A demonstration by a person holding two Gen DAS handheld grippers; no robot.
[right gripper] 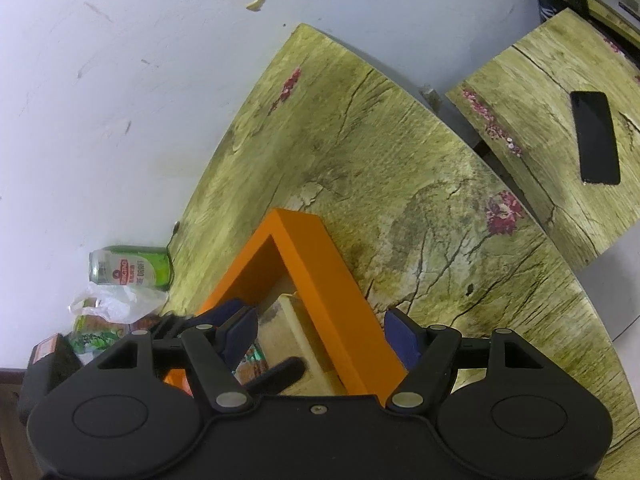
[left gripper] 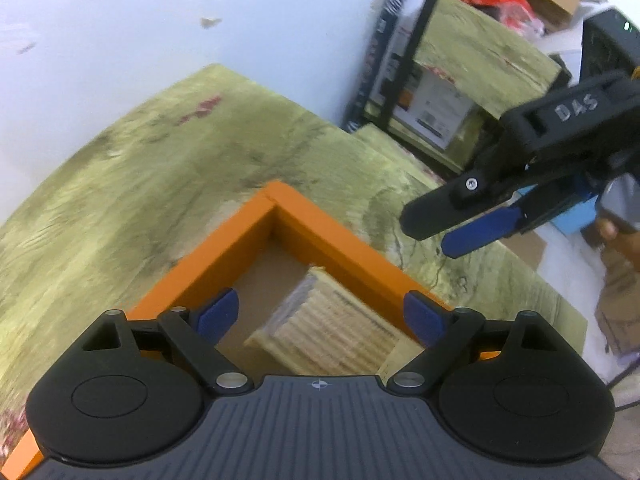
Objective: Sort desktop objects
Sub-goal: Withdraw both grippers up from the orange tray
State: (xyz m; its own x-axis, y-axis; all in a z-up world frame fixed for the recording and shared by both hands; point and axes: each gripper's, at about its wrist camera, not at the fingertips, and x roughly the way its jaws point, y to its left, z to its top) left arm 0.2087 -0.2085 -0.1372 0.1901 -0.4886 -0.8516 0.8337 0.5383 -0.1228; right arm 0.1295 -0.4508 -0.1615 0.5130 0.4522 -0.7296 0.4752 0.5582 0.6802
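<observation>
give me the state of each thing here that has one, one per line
left gripper: open, empty, over the tray
right gripper: open, empty, astride the tray wall
orange tray: on the table, holds a pale ribbed pack
green can: lying on its side
black phone: flat, screen dark

Green wood-grain table [right gripper: 400, 152] bearing an orange tray [right gripper: 320, 264]; neighbouring table [right gripper: 532, 80] with black phone [right gripper: 595, 138].

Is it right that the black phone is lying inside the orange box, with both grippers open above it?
Not quite. The black phone lies on the separate small table, outside the orange box; the right wrist view shows it. Left gripper and right gripper are open above the box.
</observation>
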